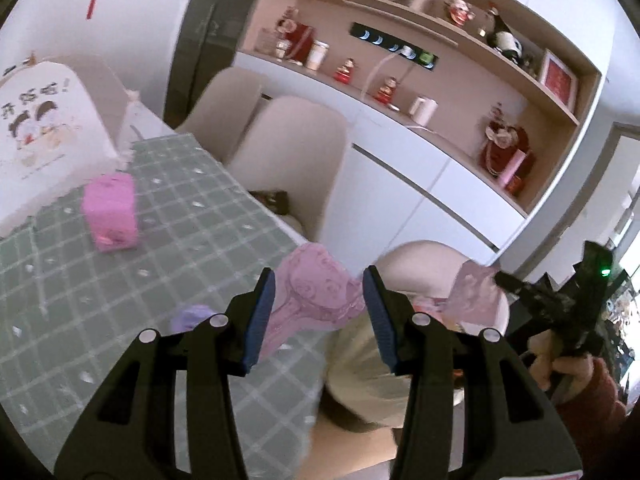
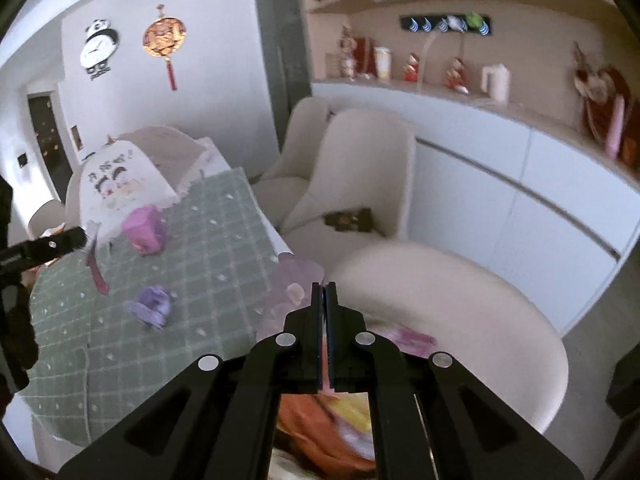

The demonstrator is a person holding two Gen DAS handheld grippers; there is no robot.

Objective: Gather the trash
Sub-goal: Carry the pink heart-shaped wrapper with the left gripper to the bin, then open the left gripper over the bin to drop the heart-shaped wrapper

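1. Over the edge of the bench (image 1: 168,216), which wears a green checked cloth, two black claws hold one translucent pink plastic bag (image 1: 316,288).
2. The left claw (image 1: 320,316) is partly spread, its blue pads stretching the bag's rim.
3. The right claw (image 2: 325,312) is pinched tight on the rim.
4. One crumpled purple wrapper (image 2: 154,304) and one pink box (image 1: 112,216) lie on the cloth.
5. Three cream chairs (image 2: 360,168) stand alongside.

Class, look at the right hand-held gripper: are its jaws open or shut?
Shut. In the right wrist view the right hand-held gripper has its two blue pads closed together, pinching the edge of a thin pink plastic bag.
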